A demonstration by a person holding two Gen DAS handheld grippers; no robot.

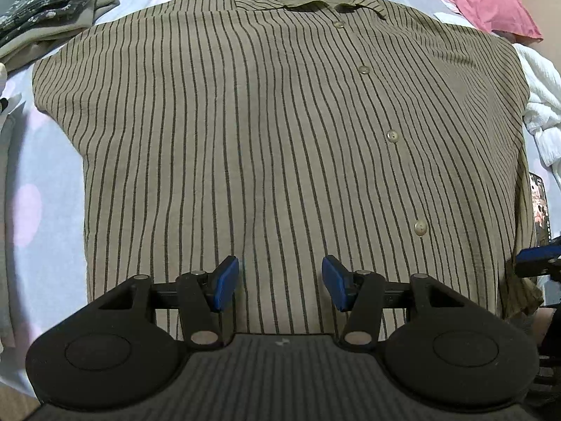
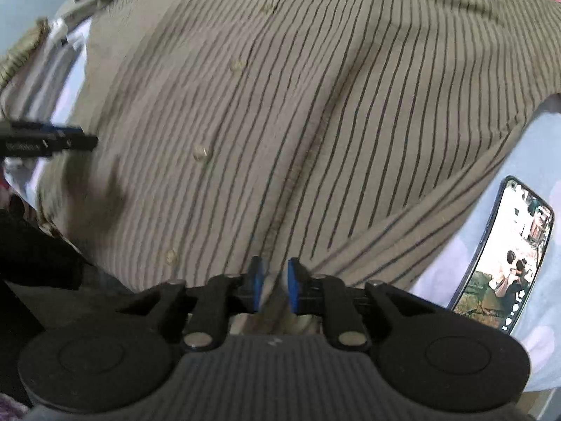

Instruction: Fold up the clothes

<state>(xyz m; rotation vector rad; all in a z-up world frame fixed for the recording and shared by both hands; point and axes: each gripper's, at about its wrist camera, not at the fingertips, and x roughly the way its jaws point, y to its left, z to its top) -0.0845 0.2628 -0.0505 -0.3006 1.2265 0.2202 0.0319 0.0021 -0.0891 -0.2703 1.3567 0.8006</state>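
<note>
Your left gripper (image 1: pixel 280 286), fingers apart and empty, hovers over the striped shirt (image 1: pixel 280 133) lying flat on the bed (image 1: pixel 52 175), collar far. Right gripper (image 2: pixel 275 286), fingers narrowly parted astride the hem corner, is nearer.

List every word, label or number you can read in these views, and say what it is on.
No text can be read.
Left tool: pale print on its side, too blurred.
Phone: lit screen with a picture and small icons, no legible words.
Striped shirt: no label showing.
</note>
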